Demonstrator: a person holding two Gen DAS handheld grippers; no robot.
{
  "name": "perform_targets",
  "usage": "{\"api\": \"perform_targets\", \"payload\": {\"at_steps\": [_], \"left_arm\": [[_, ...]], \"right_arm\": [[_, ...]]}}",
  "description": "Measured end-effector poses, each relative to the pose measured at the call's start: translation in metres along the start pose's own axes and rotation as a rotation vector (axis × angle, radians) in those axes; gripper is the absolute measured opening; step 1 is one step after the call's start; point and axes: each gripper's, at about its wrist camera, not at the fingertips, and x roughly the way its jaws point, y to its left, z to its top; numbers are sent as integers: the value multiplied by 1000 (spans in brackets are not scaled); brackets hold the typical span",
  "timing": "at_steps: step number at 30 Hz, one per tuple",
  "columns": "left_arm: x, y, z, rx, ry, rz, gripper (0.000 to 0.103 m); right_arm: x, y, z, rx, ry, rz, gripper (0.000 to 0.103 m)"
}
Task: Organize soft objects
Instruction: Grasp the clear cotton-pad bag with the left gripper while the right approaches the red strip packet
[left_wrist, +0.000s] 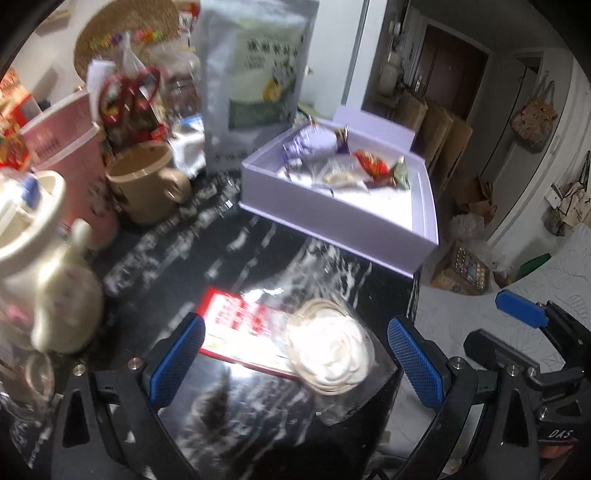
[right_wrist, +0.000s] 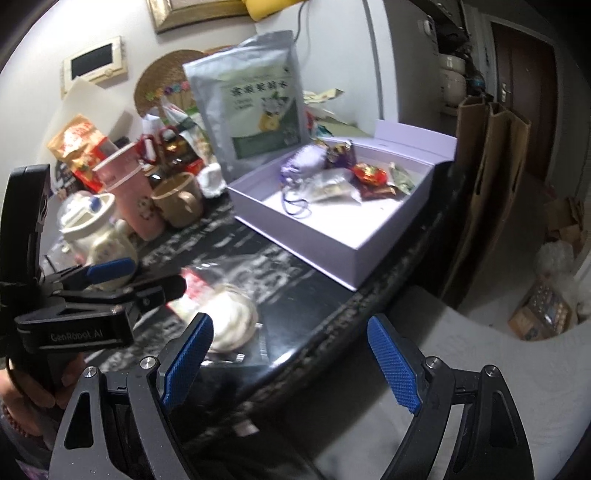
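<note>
- Partly done, judging by the lavender box (left_wrist: 332, 206): already holding a purple drawstring pouch (right_wrist: 304, 162), a clear packet (right_wrist: 332, 188), a red-wrapped sweet (right_wrist: 371, 175) and a greenish wrapped piece (right_wrist: 402, 179), all bunched toward its far side
- Left to do: one white coiled soft item in a clear wrapper (left_wrist: 330, 349), lying on the dark bench (left_wrist: 236, 258) and overlapping a red-and-white packet (left_wrist: 240, 325)
- Whether the red-and-white packet also belongs in the box: cannot tell
- Other clutter well beyond the left tool (left_wrist: 295, 354), up and to its left: tan mug (left_wrist: 147, 181), pink canister (left_wrist: 62, 147), cream teapot (left_wrist: 44, 266), tall silver pouch (left_wrist: 255, 74); probably not part of the sorting
- Left tool: spread wide, blue pads either side of the white item, gripping nothing; item between the fingers, nearer the right-hand pad, apparently untouched
- Left tool pose: tilted down at the bench, box ahead and slightly right
- Right tool (right_wrist: 291, 365): also spread wide and empty, set off the bench edge, white item just beyond its left finger, box further ahead
- Left tool visible in the right view as a black body at far left, hand gripping its handle
- Likely step in hand: closing on the white item for a transfer forward into the box
</note>
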Motion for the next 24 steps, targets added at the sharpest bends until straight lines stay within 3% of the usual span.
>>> {"api": "perform_targets", "payload": {"at_steps": [7,13,16,18,19,24], "left_arm": [[38,-19,-2,5,91,18,101],[62,-26,-3,18,159,75,101],[66,-31,-6,59,151,124,101],[64,-32,-6,72,132,124,91],[62,-32,-6,79,124,126,80],[51,-24,-5,75,108,72,63]], "right_arm": [[11,-29,-3,42,25,-24,87],[20,-43,-5,78,50,-25,87],[22,-46,-4,77,56,-31,87],[23,-45,-3,74,54,-31,87],[23,-45,-2,72,53,-31,87],[27,-40,-1,68,58,-17,87]]}}
